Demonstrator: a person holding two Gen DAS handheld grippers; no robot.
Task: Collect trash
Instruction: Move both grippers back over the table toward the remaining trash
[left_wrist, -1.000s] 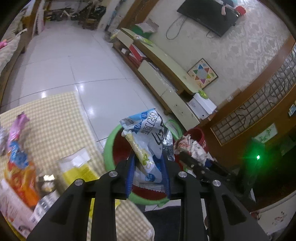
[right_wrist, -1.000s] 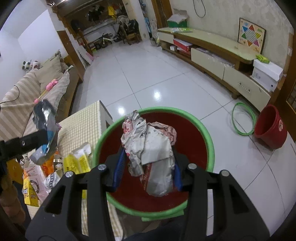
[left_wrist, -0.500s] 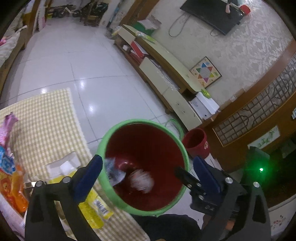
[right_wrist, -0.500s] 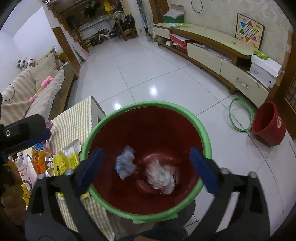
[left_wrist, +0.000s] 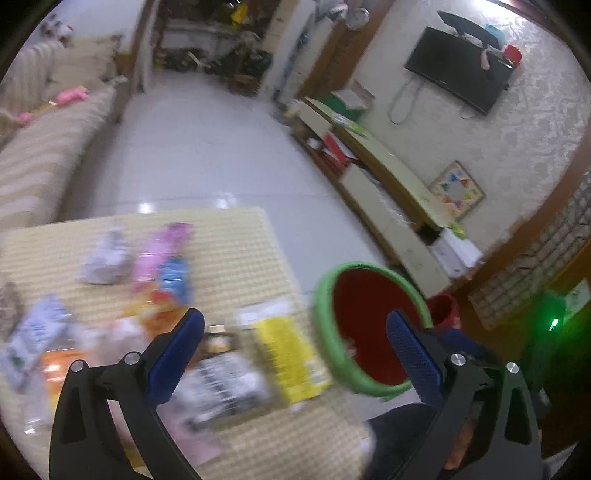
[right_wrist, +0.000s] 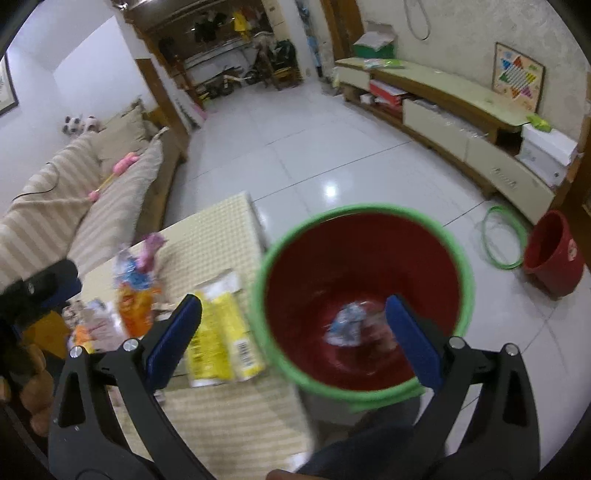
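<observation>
Trash (right_wrist: 349, 325) lying crumpled at the bottom of the red bin (right_wrist: 458, 258) with the green rim, beside the table (right_wrist: 229, 417); blurred white, blue and pink wrappers, print unreadable. More litter spread over the checked tablecloth: yellow packet (left_wrist: 290, 360) with a barcode just beside the bin, black-and-white pack (left_wrist: 221, 380) next to it, orange bag (right_wrist: 135, 308), pink and blue wrapper (left_wrist: 166, 258), grey wad (left_wrist: 105, 256) further back. No brand or lettering legible anywhere through the motion blur. Left gripper (left_wrist: 295, 360) over the table edge, jaws spread wide after just opening, nothing between the pads. Right gripper (right_wrist: 293, 341) above the bin's near rim, jaws likewise just opened and wide apart, holding nothing. Second red bucket (right_wrist: 554, 254) and a green hoop (right_wrist: 504, 238) on the tiled floor, well apart.
</observation>
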